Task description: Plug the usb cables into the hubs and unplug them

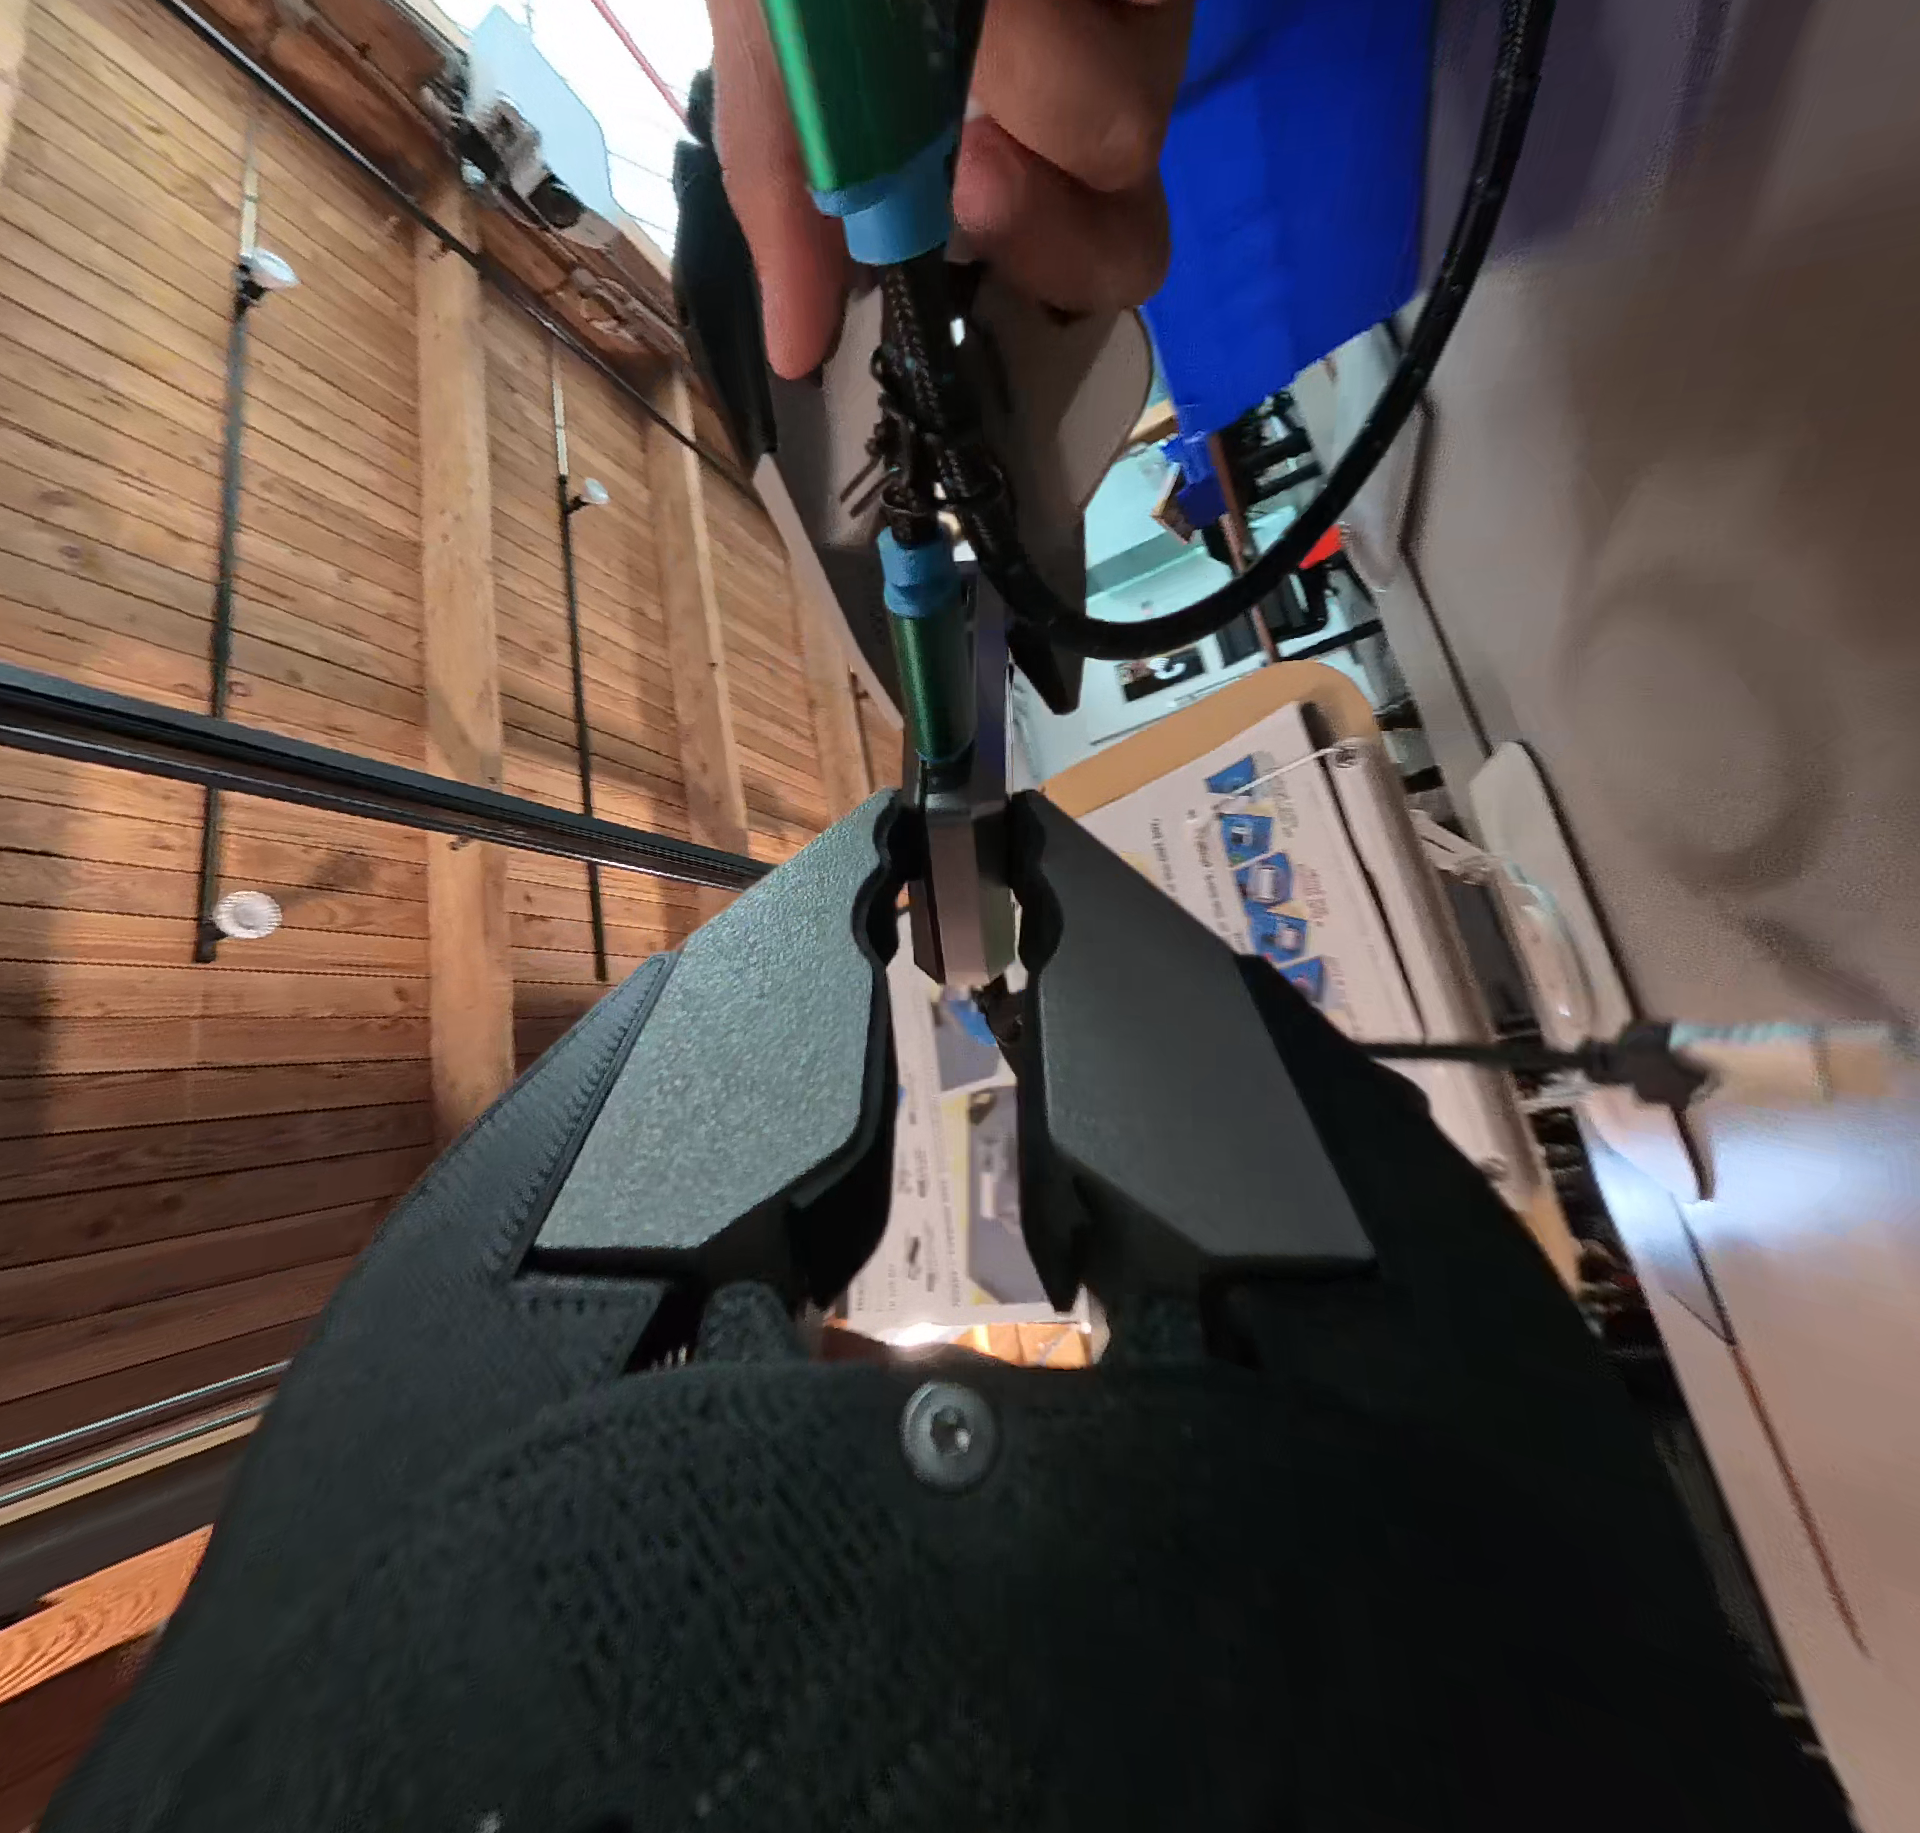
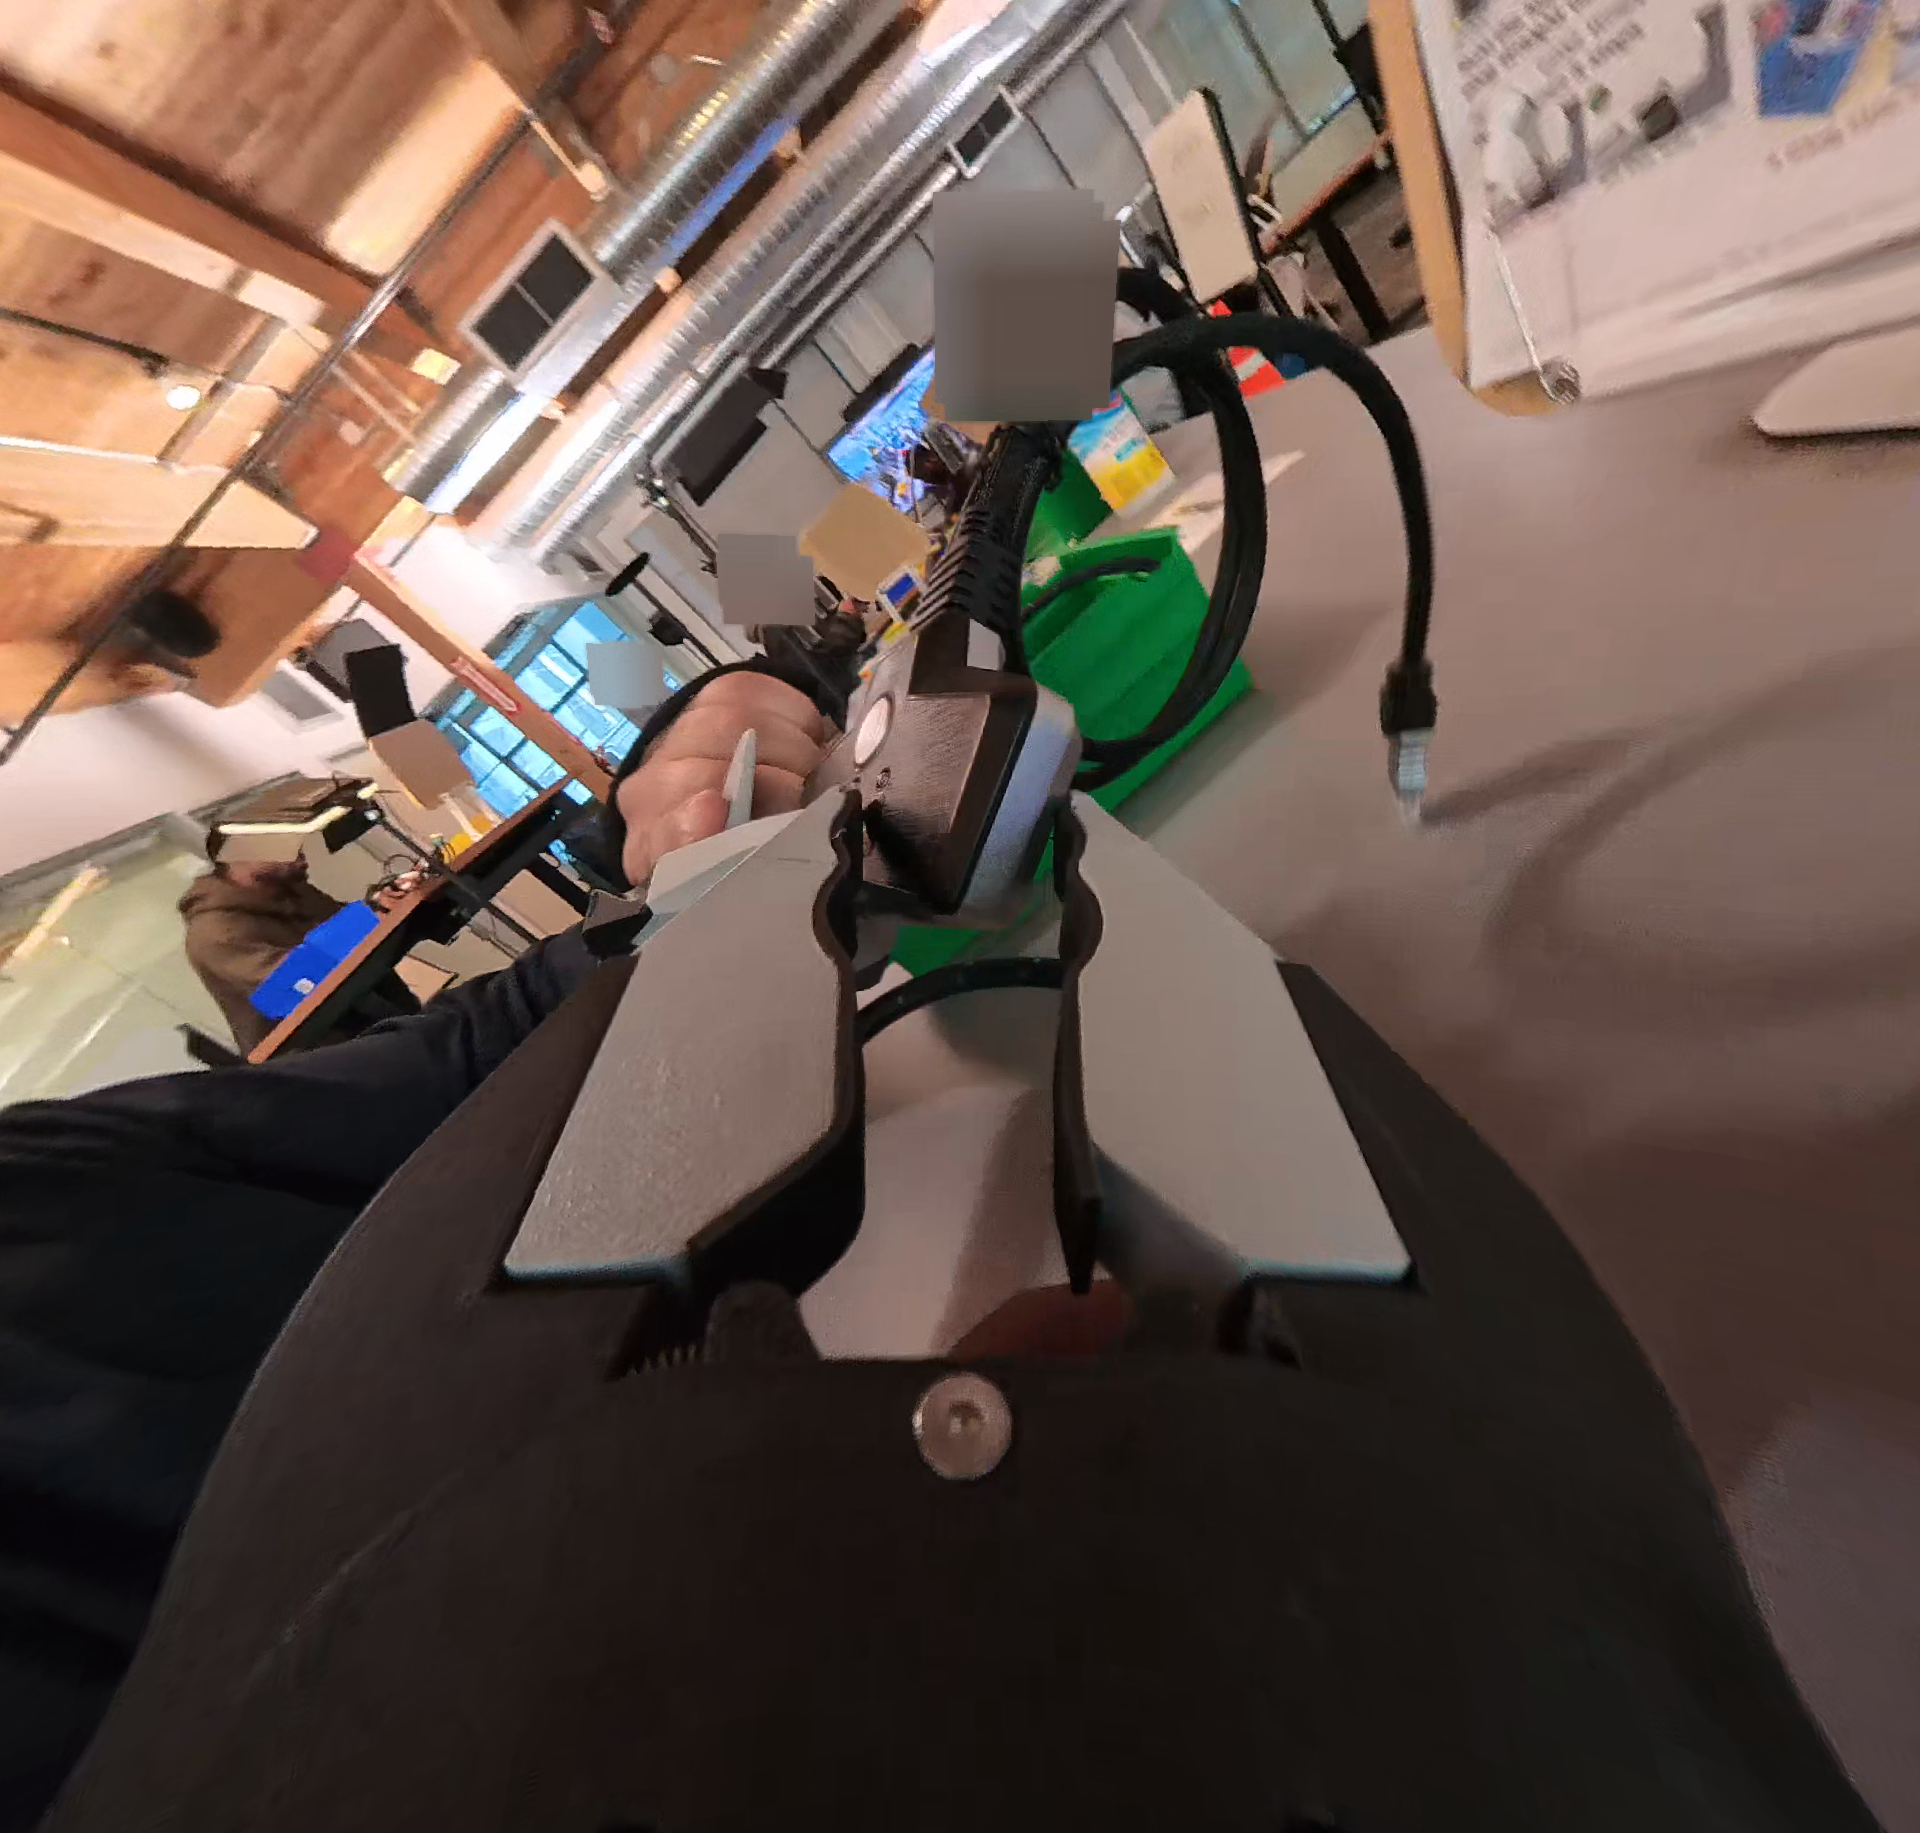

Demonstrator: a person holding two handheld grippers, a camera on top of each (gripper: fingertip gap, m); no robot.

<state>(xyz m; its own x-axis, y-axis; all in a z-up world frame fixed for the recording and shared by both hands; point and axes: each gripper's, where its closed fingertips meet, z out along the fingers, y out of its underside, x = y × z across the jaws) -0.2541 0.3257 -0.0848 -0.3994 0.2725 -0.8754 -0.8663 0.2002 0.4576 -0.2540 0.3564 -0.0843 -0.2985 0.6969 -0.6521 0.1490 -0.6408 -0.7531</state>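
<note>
A timber-ceilinged workshop (image 1: 312,536) tilts behind both tools. The left gripper (image 1: 961,900) is pinched shut on a thin metal tab (image 1: 961,910) between its tips, and the right gripper (image 2: 956,848) clamps a black-and-grey block (image 2: 961,786), its black cable (image 2: 1392,495) dangling beyond the jaws. That loose cable could snag and, I'd guess, wrench the block free.

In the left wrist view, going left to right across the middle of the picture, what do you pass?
Wooden plank wall → black rail → left gripper, shut on a thin metal piece → printed poster board → blurred pale surface at the right edge.
</note>
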